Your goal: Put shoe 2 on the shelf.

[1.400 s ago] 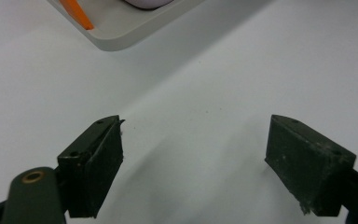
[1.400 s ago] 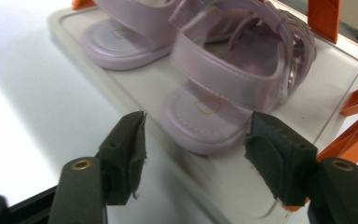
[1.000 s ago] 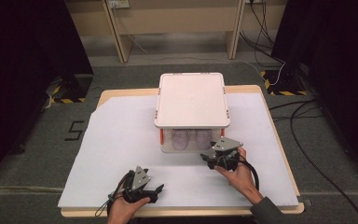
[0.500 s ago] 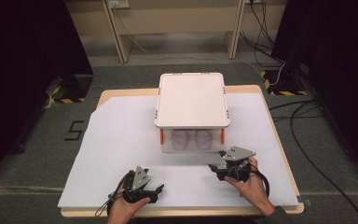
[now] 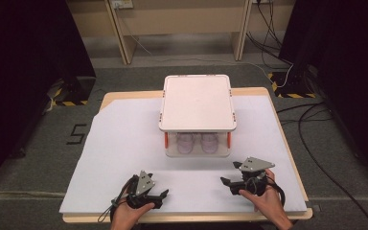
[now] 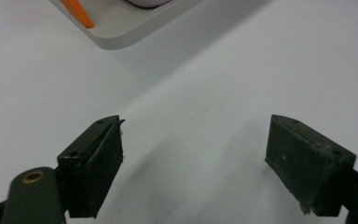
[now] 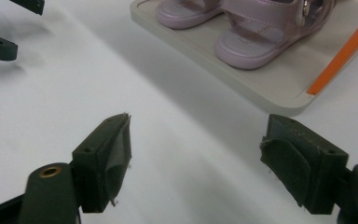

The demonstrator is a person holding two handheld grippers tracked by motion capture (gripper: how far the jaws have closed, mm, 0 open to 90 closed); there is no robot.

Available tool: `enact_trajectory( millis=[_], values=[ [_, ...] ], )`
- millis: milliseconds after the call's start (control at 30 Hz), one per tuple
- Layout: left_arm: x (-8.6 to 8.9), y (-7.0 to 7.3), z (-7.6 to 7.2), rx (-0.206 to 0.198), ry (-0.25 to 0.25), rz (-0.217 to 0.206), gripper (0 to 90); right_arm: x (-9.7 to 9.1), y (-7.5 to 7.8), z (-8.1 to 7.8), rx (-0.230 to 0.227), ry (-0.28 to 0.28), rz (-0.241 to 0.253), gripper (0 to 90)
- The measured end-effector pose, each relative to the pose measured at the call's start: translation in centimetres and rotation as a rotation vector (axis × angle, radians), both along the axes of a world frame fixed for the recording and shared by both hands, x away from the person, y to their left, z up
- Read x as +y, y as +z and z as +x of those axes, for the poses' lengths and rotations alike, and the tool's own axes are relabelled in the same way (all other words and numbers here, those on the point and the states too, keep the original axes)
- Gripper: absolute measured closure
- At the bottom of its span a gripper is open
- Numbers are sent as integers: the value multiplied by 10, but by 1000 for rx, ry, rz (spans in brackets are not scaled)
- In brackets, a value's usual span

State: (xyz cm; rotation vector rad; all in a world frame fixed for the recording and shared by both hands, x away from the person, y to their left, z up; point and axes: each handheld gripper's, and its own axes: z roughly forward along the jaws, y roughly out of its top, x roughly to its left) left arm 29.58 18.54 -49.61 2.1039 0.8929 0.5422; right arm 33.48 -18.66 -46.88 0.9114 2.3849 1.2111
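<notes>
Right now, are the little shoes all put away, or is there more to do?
Looks nearly done. Both pink sandals sit side by side on the bottom shelf of the small white rack. The right gripper has drawn back from the rack, its jaws just opening with nothing between them. The left gripper rests open on the white sheet. No other shoes are on the table.

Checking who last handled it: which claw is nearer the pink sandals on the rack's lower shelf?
Right. The right claw sits open just off the rack's front right corner, near the pink sandals. The left claw rests open farther back, toward the table's near edge.
</notes>
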Motion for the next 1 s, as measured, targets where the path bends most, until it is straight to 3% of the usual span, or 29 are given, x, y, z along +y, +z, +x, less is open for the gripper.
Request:
enact_trajectory(
  millis=[1000],
  values=[
    [1,0,0,0,0,4,185,-28,-3,-33,-1,-31,13,192]
  ],
)
